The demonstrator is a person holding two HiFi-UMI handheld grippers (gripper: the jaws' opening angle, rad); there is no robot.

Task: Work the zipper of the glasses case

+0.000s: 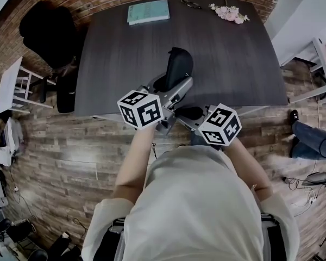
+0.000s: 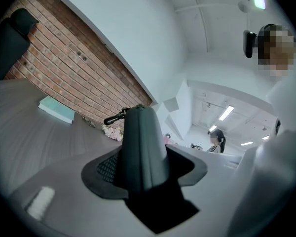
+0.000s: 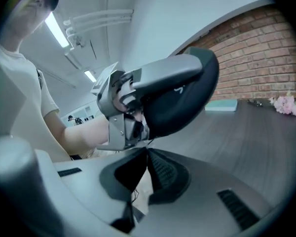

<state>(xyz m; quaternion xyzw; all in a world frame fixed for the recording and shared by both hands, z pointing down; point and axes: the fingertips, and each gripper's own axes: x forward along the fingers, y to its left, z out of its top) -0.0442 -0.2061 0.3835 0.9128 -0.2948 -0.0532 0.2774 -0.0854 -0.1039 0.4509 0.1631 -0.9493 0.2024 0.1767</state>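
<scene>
L gripper [image 2: 145, 168] has its jaws part-open and clamped on the case [image 2: 143, 132], which sticks up from between the pads, clip end on top. R gripper [image 3: 148, 154] has its jaws pressed together, tips just under the case's near end, next to L's jaws. Can't tell if a zip tab is pinched there. Case is in the air over the table's [image 1: 125, 53] near edge. Book [image 1: 148, 11] and flowers [image 1: 229, 12] lie at the far side.
</scene>
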